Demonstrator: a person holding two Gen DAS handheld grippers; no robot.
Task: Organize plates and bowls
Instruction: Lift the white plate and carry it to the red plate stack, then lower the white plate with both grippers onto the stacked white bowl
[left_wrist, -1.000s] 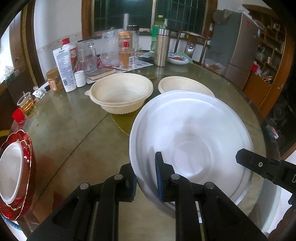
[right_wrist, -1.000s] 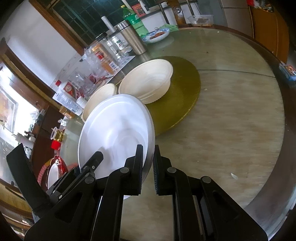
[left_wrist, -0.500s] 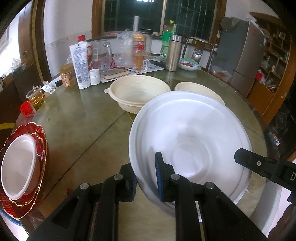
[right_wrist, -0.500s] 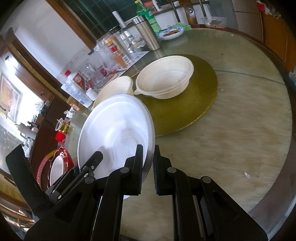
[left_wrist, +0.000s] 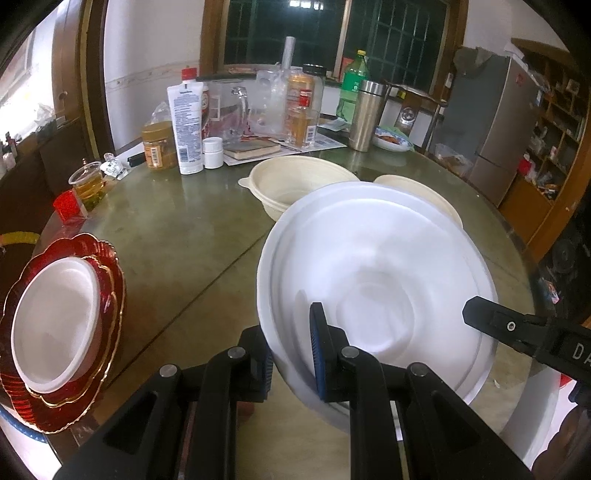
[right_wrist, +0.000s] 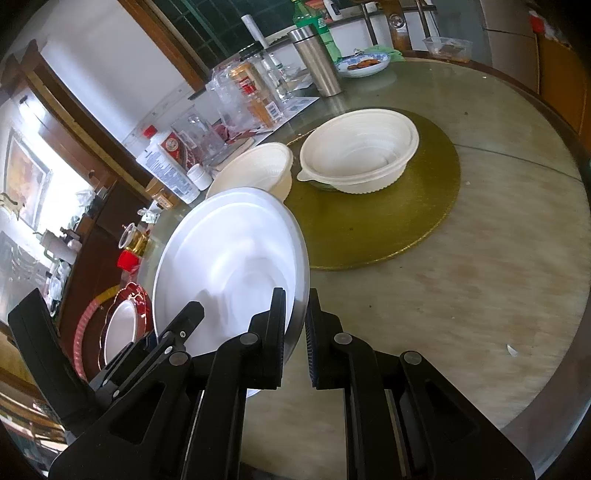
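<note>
Above the round table (left_wrist: 177, 229), both the left gripper (left_wrist: 291, 354) and right gripper (right_wrist: 295, 332) clench the white plate's (left_wrist: 373, 273) rim, one white bowl (left_wrist: 55, 321) already sits on the red plates (left_wrist: 110, 266), and two cream bowls (right_wrist: 358, 155) remain unsorted.

Occluded and cropped regions, both wrist views

The white plate (left_wrist: 373, 280) is covering the near side of the two cream bowls (left_wrist: 295, 181) and the counter (left_wrist: 177, 236) beneath it. The left gripper (left_wrist: 291, 358) is hiding the plate's near rim, and its outer finger pad is sitting behind that rim. The red plate stack (left_wrist: 107, 266) is running off the left edge. In the right wrist view, the black fingers (right_wrist: 273, 332) are masking the plate's lower edge; label text on the bottles (right_wrist: 255, 92) is reading too small.
</note>
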